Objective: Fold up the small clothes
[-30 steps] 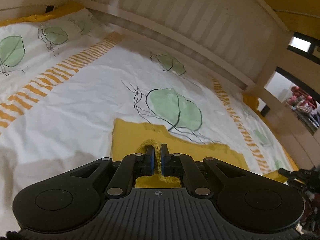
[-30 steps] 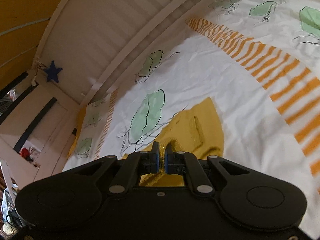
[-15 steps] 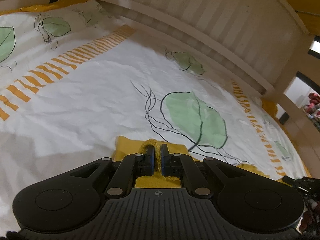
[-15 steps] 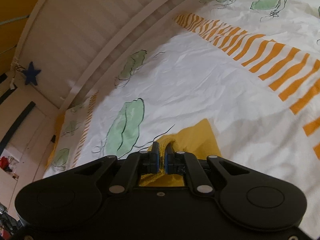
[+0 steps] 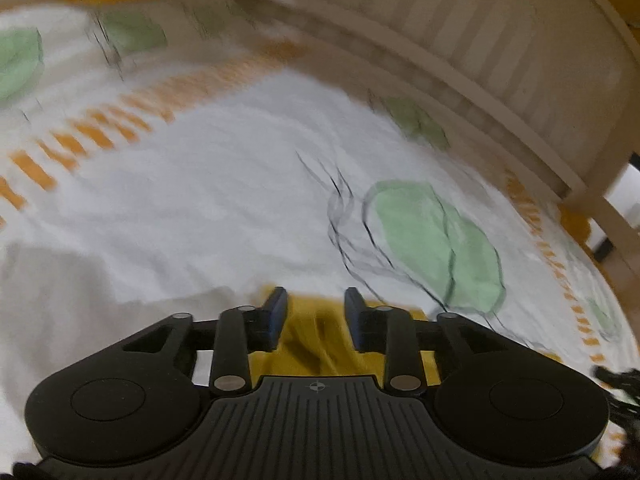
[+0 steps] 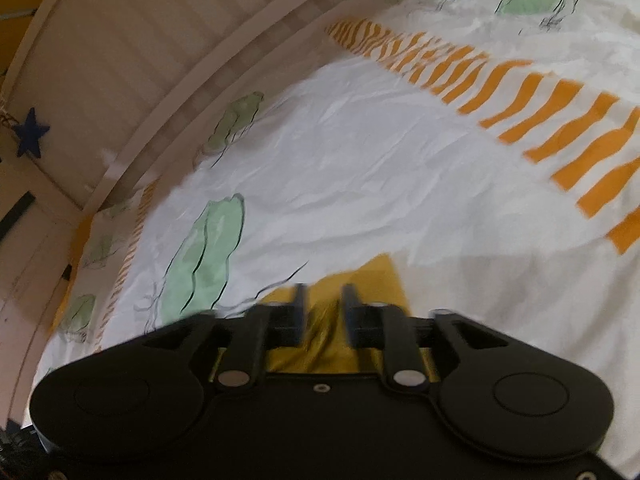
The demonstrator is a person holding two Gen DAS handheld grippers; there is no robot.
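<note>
A mustard-yellow small garment (image 5: 316, 340) lies on the bed sheet, mostly hidden under both grippers. In the left wrist view my left gripper (image 5: 316, 310) is open, its jaws apart with a puckered ridge of the yellow cloth between them. In the right wrist view my right gripper (image 6: 323, 304) is open too, jaws apart over the garment (image 6: 378, 280), whose corner shows just beyond the fingers. Both views are motion-blurred.
The white sheet (image 5: 224, 184) has green leaf prints (image 5: 432, 240) and orange stripe bands (image 6: 520, 92). A slatted cream bed rail (image 5: 460, 40) curves along the far side. A blue star (image 6: 30, 132) hangs on the rail at the left.
Both grippers were shut on the yellow garment and have opened, letting the cloth go. Less of the garment shows beyond the fingers than a second ago.
</note>
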